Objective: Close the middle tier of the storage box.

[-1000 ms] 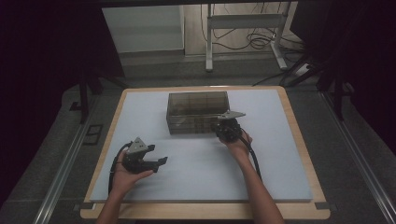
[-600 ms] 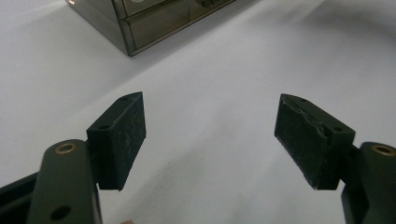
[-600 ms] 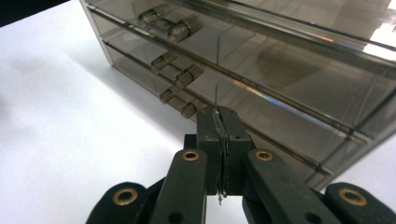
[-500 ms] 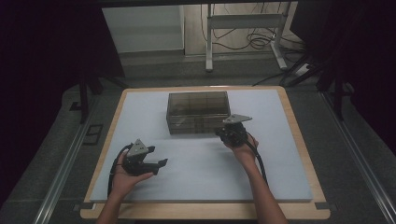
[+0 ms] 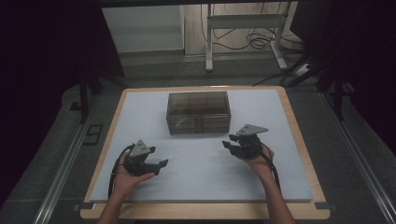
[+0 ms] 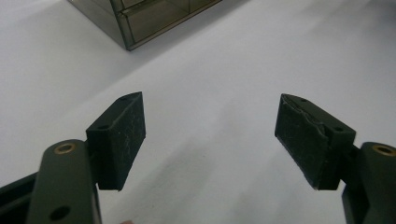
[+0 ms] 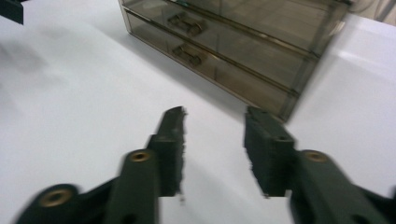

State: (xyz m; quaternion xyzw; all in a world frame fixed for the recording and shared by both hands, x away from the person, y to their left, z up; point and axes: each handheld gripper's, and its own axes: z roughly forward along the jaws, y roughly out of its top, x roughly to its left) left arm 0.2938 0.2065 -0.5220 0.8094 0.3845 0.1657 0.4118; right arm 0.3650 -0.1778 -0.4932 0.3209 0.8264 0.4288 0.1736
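Note:
A smoky clear drawer box (image 5: 198,112) stands at the middle back of the white mat (image 5: 201,182). My right gripper (image 5: 229,145) sits just off the box's front right corner, pointing left. In the right gripper view the right gripper (image 7: 215,140) has its jaws partly apart; they have just been opening and nothing is between them. Beyond them the drawer box (image 7: 243,46) shows two drawer handles (image 7: 186,23), both drawers pushed in. My left gripper (image 5: 161,164) rests at the near left, pointing right. In its own view the left gripper (image 6: 210,135) is wide open over bare mat, with the box corner (image 6: 140,23) farther off.
The mat lies on a wood-edged board (image 5: 299,135). Dark metal rails (image 5: 65,163) run along both sides of the table. A white table frame with cables (image 5: 243,28) stands on the floor behind.
My right gripper has drawn back from the box's front toward the near edge and slightly right, and its jaws have gone from shut to apart. The left gripper has stayed put.

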